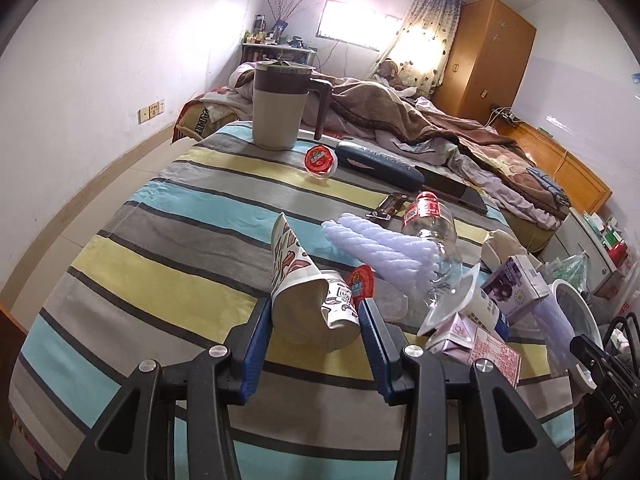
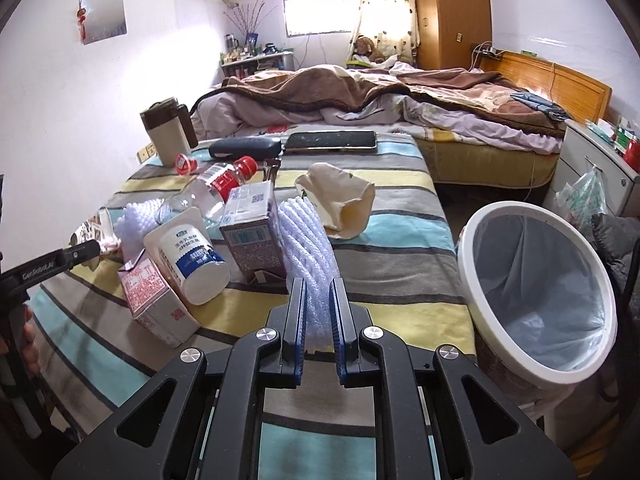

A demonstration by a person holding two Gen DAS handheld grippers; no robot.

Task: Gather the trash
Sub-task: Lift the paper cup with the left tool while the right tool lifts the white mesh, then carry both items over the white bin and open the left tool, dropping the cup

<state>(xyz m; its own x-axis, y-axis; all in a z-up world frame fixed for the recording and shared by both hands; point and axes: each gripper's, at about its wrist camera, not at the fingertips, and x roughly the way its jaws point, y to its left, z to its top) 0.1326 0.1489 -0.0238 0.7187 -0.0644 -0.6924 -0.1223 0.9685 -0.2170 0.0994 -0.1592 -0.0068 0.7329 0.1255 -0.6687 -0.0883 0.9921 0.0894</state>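
My left gripper (image 1: 316, 316) is shut on a crushed patterned paper cup (image 1: 308, 292), held just over the striped tablecloth (image 1: 168, 280). My right gripper (image 2: 318, 292) is shut on a white foam net sleeve (image 2: 308, 240), whose free end sticks up ahead of the pads. On the cloth lie a clear bottle with a red cap (image 2: 212, 192), a white yogurt bottle (image 2: 192, 256), a purple carton (image 2: 252, 236), a pink carton (image 2: 156, 300), a crumpled beige cup (image 2: 340, 204) and a second foam net (image 1: 384, 244). A white-rimmed lined bin (image 2: 536, 280) stands right of the table.
At the table's far end stand a beige jug (image 1: 280, 104), a dark glasses case (image 1: 380, 164), a phone (image 2: 332, 142) and a red jelly cup (image 1: 320, 160). An unmade bed (image 2: 400, 96) lies beyond, and a nightstand (image 2: 592, 160) with a hanging bag stands past the bin.
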